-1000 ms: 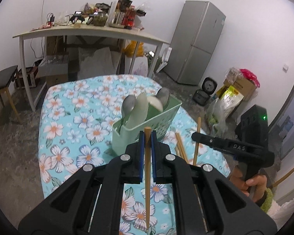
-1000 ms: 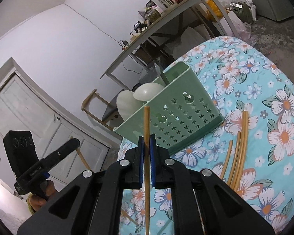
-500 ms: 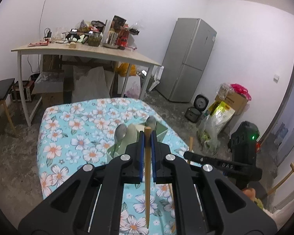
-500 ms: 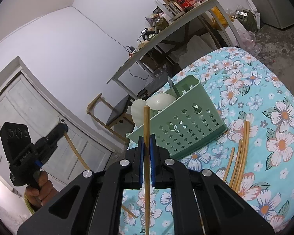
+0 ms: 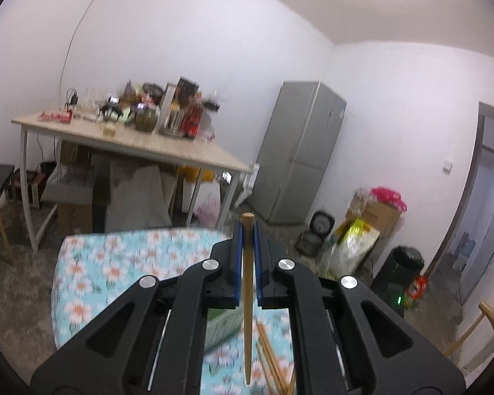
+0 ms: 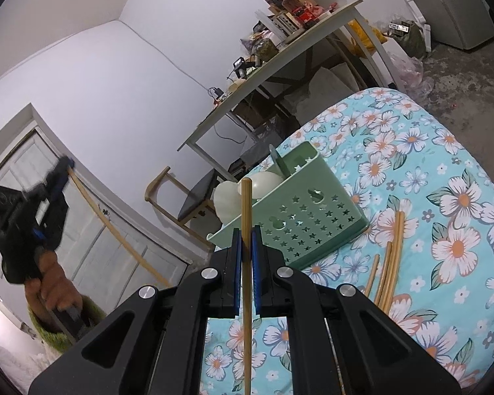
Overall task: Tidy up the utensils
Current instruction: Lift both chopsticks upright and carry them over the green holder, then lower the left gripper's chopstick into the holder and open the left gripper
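Observation:
My left gripper [image 5: 247, 227] is shut on a wooden chopstick [image 5: 247, 312] that stands upright between its blue pads, high over the floral table [image 5: 115, 256]. My right gripper [image 6: 246, 233] is shut on another wooden chopstick [image 6: 246, 289], just in front of the green star-holed basket [image 6: 299, 227]. White spoons [image 6: 243, 189] and a metal utensil [image 6: 280, 164] stand in that basket. Several loose chopsticks [image 6: 390, 260] lie on the cloth to its right. In the right wrist view the left gripper [image 6: 64, 168] appears far left, raised, with its chopstick [image 6: 115, 230] hanging down.
A wooden desk [image 5: 131, 144] cluttered with bottles stands against the wall, a grey fridge [image 5: 299, 151] to its right. Bags and boxes [image 5: 362, 230] sit on the floor. A chair [image 6: 184, 197] stands beyond the basket. A person's hand [image 6: 54, 283] holds the left gripper.
The left gripper has risen and tilted upward with its chopstick, so the basket has dropped out of its view. The right gripper has drifted slightly back from the basket.

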`<state>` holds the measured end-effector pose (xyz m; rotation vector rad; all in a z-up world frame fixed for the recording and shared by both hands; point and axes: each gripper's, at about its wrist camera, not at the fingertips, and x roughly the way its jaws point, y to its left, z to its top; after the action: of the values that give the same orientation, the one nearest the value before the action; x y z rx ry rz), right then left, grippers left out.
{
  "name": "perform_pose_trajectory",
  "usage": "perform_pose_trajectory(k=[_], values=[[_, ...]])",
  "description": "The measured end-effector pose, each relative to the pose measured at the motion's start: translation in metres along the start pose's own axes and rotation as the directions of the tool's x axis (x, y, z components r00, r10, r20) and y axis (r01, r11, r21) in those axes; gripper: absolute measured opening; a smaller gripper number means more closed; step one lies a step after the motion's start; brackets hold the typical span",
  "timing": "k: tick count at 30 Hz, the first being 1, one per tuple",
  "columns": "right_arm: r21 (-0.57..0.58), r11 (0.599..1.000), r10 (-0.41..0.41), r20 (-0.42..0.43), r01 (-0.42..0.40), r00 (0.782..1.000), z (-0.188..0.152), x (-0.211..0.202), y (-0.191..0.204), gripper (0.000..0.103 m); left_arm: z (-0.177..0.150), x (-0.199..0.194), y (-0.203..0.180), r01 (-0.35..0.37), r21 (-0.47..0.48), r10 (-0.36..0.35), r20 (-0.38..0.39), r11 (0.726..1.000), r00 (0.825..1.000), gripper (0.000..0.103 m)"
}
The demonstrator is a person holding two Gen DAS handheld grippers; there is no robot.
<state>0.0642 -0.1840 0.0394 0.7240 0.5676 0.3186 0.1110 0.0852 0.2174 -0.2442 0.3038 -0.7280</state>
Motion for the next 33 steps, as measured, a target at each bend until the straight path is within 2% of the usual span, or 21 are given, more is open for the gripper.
perform_pose_trajectory(k=[8, 12, 21, 28, 33], values=[[0.009, 1.0, -0.009, -0.016, 0.009, 1.0, 0.002, 0.006, -0.005, 0.006, 0.027, 0.026, 0.001, -0.035, 0.019, 0.032, 0.105, 0.999, 0.994, 0.006], [0.013, 1.0, -0.014, -0.025, 0.014, 1.0, 0.003, 0.01, -0.008, 0.006, 0.03, 0.047, 0.006, -0.064, 0.024, 0.061, 0.123, 0.998, 0.991, 0.006], [0.034, 0.999, -0.035, -0.047, 0.036, 0.998, 0.008, 0.022, -0.023, 0.006, 0.012, 0.093, 0.017, -0.129, 0.052, 0.124, 0.096, 0.99, 0.988, 0.006], [0.042, 0.998, -0.044, -0.064, 0.047, 0.997, 0.01, 0.03, -0.028, 0.006, -0.012, 0.116, 0.029, -0.138, 0.058, 0.135, 0.053, 0.989, 0.989, 0.006], [0.032, 0.998, -0.057, -0.059, 0.058, 0.997, 0.012, 0.029, -0.026, 0.006, -0.026, 0.124, 0.041, -0.126, 0.033, 0.127, -0.011, 0.991, 0.992, 0.007]])
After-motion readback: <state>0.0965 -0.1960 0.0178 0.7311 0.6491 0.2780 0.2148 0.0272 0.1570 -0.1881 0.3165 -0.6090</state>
